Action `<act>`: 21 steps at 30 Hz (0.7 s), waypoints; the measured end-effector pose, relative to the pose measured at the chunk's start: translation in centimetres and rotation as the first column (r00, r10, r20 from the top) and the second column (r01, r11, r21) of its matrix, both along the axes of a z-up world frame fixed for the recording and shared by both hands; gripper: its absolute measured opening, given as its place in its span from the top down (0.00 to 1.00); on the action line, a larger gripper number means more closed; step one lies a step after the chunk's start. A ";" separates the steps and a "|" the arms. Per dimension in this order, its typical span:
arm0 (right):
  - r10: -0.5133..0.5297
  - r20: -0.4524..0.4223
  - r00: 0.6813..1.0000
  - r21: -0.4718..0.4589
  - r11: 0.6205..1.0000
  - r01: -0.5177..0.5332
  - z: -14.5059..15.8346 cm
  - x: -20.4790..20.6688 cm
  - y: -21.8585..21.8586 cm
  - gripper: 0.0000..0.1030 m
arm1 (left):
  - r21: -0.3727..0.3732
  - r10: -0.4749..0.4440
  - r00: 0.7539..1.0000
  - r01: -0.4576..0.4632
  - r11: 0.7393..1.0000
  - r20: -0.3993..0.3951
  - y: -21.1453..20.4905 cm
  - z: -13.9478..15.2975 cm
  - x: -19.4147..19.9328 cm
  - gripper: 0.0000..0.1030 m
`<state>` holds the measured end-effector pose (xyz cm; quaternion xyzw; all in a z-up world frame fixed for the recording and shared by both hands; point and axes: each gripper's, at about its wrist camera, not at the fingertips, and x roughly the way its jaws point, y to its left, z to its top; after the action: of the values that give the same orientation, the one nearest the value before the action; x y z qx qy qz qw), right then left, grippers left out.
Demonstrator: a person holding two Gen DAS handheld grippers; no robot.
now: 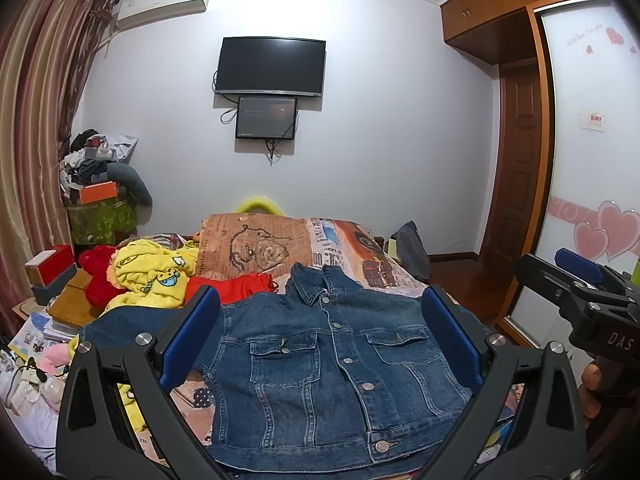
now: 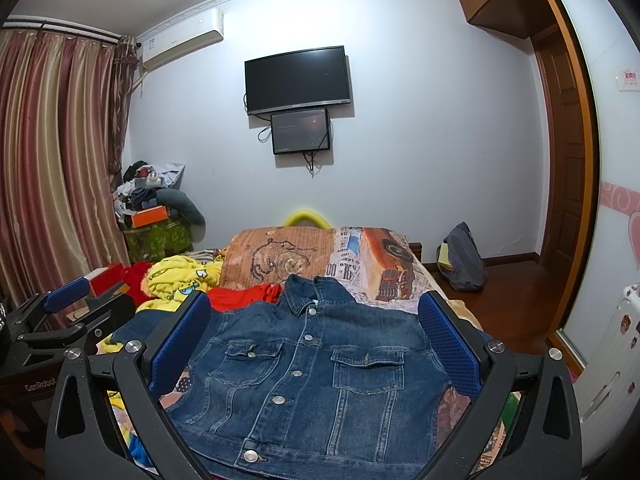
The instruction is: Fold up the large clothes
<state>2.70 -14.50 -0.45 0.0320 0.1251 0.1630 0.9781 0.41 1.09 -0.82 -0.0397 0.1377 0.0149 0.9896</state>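
Note:
A blue denim jacket (image 1: 320, 368) lies spread flat on the bed, front up, buttoned, collar toward the far wall. My left gripper (image 1: 322, 300) hovers open above its near hem, blue pads wide apart with nothing between them. My right gripper (image 2: 314, 304) is open too, hanging over the same jacket (image 2: 316, 376) from slightly further right. The right gripper (image 1: 580, 276) also shows at the right edge of the left wrist view, held by a hand. The left gripper (image 2: 68, 296) shows at the left edge of the right wrist view.
A yellow printed garment (image 1: 152, 276), a red plush (image 1: 100, 280) and a red garment (image 1: 240, 286) lie on the bed left of the jacket. A patterned quilt (image 1: 280, 240) covers the bed. Cluttered boxes (image 1: 52, 268) stand left; a backpack (image 2: 464, 258) and wardrobe (image 2: 600, 200) right.

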 end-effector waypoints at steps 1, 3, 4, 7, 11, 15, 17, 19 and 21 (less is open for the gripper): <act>0.000 0.000 1.000 -0.001 1.000 0.000 0.0 0.0 0.0 0.00 | 0.002 0.000 1.000 0.000 1.000 -0.001 0.0 0.0 0.0 0.02; -0.003 -0.002 1.000 -0.001 1.000 0.003 -0.1 0.1 0.0 0.00 | 0.004 0.000 1.000 0.000 1.000 -0.001 0.0 0.0 0.1 0.02; -0.002 -0.003 1.000 -0.001 1.000 0.002 -0.2 0.1 0.1 0.00 | 0.005 0.000 1.000 0.000 1.000 -0.001 0.1 0.0 0.1 0.02; -0.002 -0.007 1.000 0.000 1.000 0.002 -0.3 0.1 0.1 0.00 | 0.000 -0.003 1.000 0.003 1.000 -0.004 0.0 -0.1 0.1 0.02; -0.002 -0.007 1.000 -0.001 1.000 0.002 -0.4 0.1 0.0 0.00 | -0.004 -0.004 1.000 0.004 1.000 -0.007 0.1 -0.2 0.2 0.02; -0.002 -0.008 1.000 -0.001 1.000 0.002 -0.5 0.1 -0.1 0.00 | -0.005 -0.003 1.000 0.003 1.000 -0.008 0.0 -0.3 0.3 0.02; -0.002 -0.008 1.000 -0.001 1.000 0.002 -0.5 0.1 -0.1 0.00 | -0.004 -0.003 1.000 0.003 1.000 -0.007 0.0 -0.3 0.3 0.02; -0.003 -0.008 1.000 -0.001 1.000 0.003 -0.5 0.1 0.0 0.00 | -0.006 -0.003 1.000 0.003 1.000 -0.009 0.1 -0.3 0.3 0.02; -0.002 -0.009 1.000 -0.002 1.000 0.002 -0.5 0.0 0.0 0.00 | -0.010 -0.004 1.000 0.004 1.000 -0.011 0.2 -0.4 0.3 0.02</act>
<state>2.72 -14.48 -0.99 0.0318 0.1295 0.1619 0.9778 0.72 1.29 -1.18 -0.0442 0.1434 0.0125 0.9886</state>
